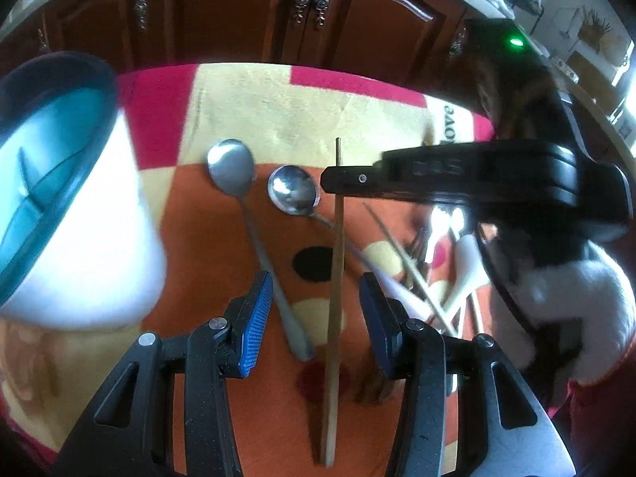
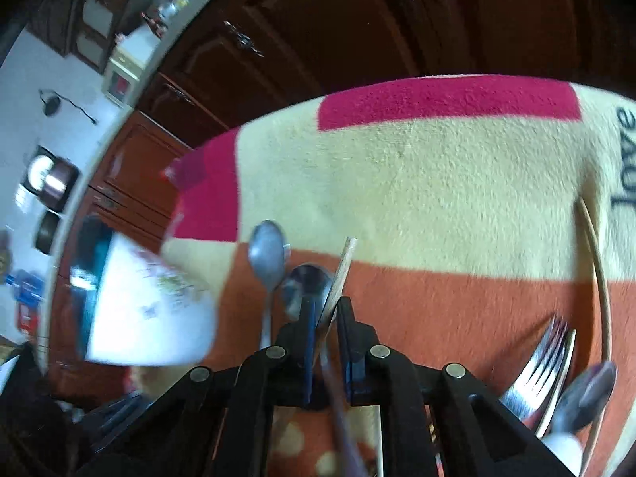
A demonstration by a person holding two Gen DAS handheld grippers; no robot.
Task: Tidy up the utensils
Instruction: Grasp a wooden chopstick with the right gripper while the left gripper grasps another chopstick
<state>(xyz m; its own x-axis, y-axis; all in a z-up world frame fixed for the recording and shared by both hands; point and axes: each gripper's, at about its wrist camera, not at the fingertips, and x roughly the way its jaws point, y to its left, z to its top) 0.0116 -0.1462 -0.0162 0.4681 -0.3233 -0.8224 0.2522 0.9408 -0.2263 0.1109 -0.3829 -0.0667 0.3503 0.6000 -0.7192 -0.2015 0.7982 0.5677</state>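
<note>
A wooden chopstick (image 1: 335,262) runs lengthwise over the orange blanket, between the fingers of my open left gripper (image 1: 316,318), which holds nothing. My right gripper (image 1: 330,180) comes in from the right and is shut on the chopstick (image 2: 344,266) near its far end (image 2: 326,314). Two metal spoons (image 1: 232,171) (image 1: 293,190) lie left of the chopstick; both show in the right wrist view (image 2: 268,256) (image 2: 308,280). A white utensil holder (image 1: 59,198) with a teal divided inside stands at the left (image 2: 151,310).
More utensils lie at the right: forks (image 2: 544,361), a spoon (image 2: 592,393), another chopstick (image 2: 596,262) and white spoons (image 1: 469,270). The patterned blanket (image 2: 417,183) covers the surface. Dark wooden cabinet doors (image 1: 246,8) stand behind.
</note>
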